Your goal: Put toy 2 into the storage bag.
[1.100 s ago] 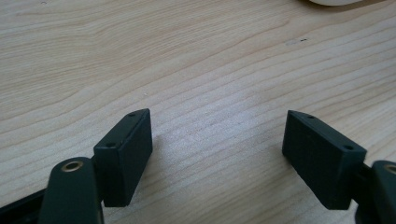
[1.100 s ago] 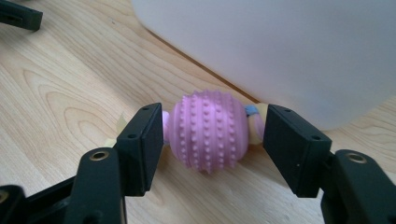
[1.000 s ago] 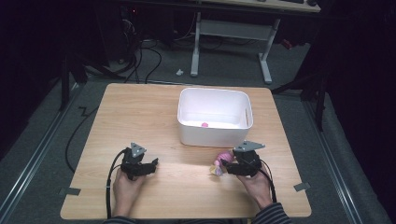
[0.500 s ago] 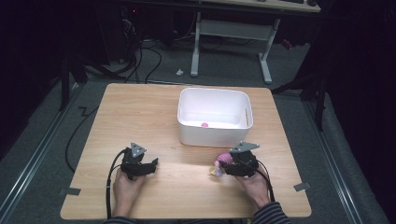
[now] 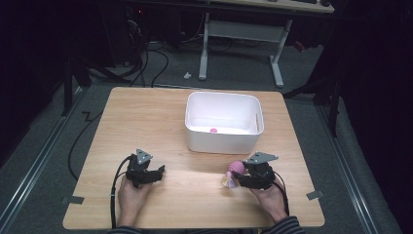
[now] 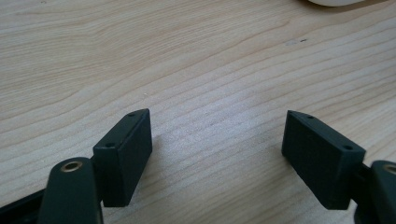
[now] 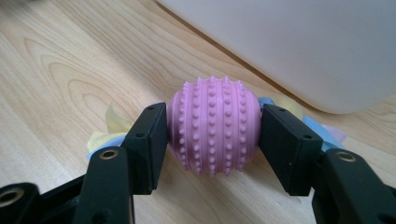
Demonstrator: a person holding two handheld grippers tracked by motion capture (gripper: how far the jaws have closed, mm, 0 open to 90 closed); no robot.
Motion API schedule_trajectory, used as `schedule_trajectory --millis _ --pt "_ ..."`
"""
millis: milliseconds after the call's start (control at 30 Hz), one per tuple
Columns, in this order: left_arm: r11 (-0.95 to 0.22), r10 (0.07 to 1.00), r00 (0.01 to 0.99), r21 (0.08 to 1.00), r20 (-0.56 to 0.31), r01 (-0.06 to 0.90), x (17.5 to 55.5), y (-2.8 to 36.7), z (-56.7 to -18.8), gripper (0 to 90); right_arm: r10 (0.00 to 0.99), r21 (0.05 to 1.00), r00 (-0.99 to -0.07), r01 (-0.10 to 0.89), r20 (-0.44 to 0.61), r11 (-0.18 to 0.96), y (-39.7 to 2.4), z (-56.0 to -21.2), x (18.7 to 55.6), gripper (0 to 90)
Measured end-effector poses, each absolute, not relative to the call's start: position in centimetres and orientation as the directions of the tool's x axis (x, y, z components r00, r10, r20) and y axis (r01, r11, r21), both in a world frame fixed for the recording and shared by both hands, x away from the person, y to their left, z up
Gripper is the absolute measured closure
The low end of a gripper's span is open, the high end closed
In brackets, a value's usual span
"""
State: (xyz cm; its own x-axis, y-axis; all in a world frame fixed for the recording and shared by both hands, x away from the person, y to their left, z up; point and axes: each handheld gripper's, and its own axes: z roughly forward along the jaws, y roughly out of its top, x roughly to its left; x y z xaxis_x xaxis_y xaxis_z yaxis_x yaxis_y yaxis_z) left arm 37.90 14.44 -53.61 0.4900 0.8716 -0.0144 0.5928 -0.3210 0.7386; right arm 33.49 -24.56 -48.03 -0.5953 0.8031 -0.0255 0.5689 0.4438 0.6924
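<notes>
At seven o'clock on the table, the left gripper is held wide open and empty, while at five o'clock, below the white bin, a pink studded ball is clamped by the just-closing right gripper.

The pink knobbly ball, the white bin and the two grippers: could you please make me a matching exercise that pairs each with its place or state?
Things:
1. pink knobbly ball
2. white bin
3. left gripper
4. right gripper

States:
A. open above bare wood
B. stands at the far middle of the table
C. shut on a toy
D. pressed between two black pads, close to the bin's wall

Pairs: 1-D, 2-B, 3-A, 4-C
</notes>
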Motion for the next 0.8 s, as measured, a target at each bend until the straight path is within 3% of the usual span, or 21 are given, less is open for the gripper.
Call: schedule_trajectory --millis 400,800 --pt "-0.323 0.871 0.491 0.739 -0.012 0.592 37.9 14.4 -53.6 24.5 0.836 0.727 -0.548 0.583 0.022 0.363 -27.9 -46.4 31.6 43.8" --pt "-0.322 0.871 0.491 0.739 -0.014 0.592 37.9 14.5 -53.6 24.5 0.841 0.753 -0.541 0.546 -0.017 0.367 -29.3 -43.6 31.1 44.4"
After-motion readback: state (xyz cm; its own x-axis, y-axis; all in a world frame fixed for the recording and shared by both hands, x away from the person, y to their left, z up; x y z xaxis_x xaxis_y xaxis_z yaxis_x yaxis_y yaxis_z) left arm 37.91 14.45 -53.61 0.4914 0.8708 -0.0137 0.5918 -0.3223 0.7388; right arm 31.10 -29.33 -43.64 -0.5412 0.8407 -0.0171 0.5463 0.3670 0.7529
